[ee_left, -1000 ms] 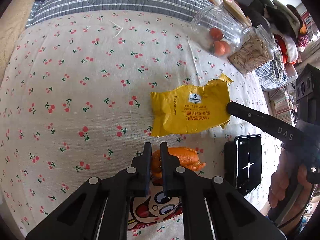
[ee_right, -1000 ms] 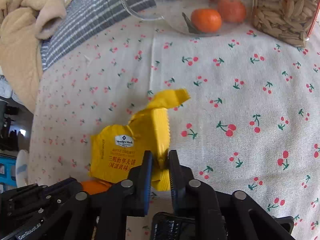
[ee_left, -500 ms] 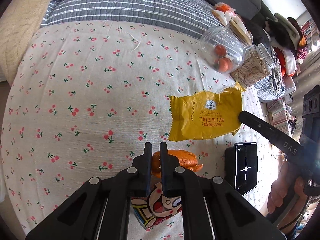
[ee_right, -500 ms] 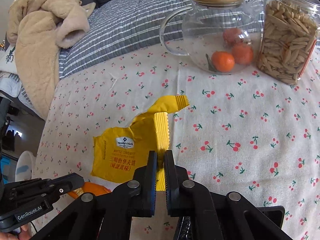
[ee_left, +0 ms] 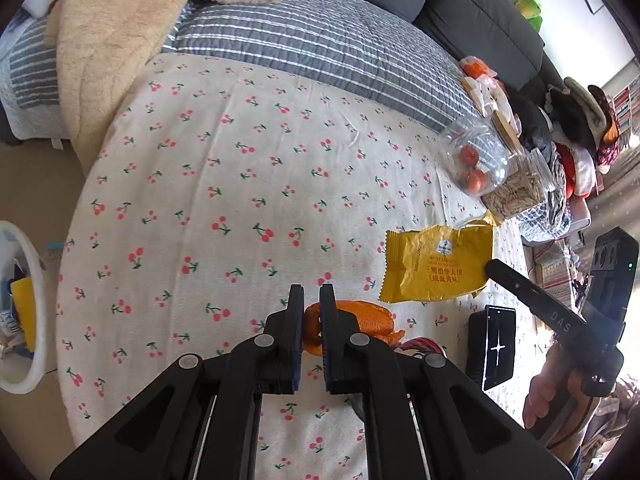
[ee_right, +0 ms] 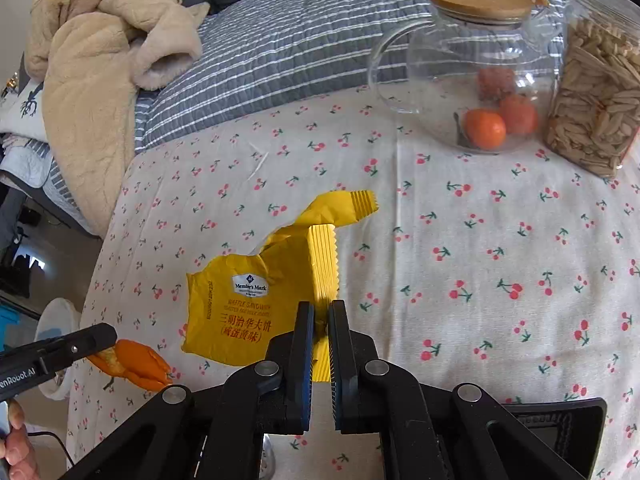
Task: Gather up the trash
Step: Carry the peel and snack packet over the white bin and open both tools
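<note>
Bright daylight from the right, soft shadows, sharp centres, strong fisheye bending and dark vignetted corners.

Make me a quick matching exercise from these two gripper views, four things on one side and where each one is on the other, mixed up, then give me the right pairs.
Things:
1. yellow snack wrapper
2. orange peel
3. tangerines
4. white bin

Places:
A. inside the glass teapot with the wooden lid
B. pinched in the left gripper
C. off the table's left edge, on the floor side
D. pinched by its crimped edge in the right gripper

Pairs: 1-D, 2-B, 3-A, 4-C
</note>
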Motion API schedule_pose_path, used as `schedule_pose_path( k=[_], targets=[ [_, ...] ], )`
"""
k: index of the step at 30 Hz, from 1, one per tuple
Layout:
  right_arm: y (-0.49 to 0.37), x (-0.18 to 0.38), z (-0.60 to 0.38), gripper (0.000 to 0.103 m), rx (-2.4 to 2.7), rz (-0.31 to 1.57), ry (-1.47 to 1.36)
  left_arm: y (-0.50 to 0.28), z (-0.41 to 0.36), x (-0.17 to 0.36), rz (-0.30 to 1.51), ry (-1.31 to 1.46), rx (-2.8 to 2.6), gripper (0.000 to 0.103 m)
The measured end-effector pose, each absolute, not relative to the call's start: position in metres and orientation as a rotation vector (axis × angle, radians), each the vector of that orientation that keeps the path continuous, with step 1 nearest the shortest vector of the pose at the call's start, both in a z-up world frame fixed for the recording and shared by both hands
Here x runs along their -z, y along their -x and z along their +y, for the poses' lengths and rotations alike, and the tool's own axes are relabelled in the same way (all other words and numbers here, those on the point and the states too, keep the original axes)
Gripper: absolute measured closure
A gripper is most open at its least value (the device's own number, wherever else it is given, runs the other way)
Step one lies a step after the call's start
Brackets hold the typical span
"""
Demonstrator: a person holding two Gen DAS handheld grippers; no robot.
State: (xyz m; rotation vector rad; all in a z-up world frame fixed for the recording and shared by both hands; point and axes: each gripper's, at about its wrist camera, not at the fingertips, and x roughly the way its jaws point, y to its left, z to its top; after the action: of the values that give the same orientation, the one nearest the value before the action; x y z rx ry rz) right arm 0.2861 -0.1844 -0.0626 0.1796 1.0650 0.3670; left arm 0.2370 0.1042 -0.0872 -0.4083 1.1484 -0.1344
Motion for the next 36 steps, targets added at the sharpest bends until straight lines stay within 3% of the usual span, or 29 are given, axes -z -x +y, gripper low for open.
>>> schedule_pose_path(
  k=[27,36],
  targets=[
    [-0.216,0.074,0.017,0.097,-0.621,1.050,-0.065,-0.086,0.394,0.106,0.956,0.738,-0.394,0.096],
    [-0.197,0.088,0.112,0.097,-0.689,1.049,-0.065,-0.071,0.420,0.118,0.919,0.836,-0.430,0.096]
  ],
)
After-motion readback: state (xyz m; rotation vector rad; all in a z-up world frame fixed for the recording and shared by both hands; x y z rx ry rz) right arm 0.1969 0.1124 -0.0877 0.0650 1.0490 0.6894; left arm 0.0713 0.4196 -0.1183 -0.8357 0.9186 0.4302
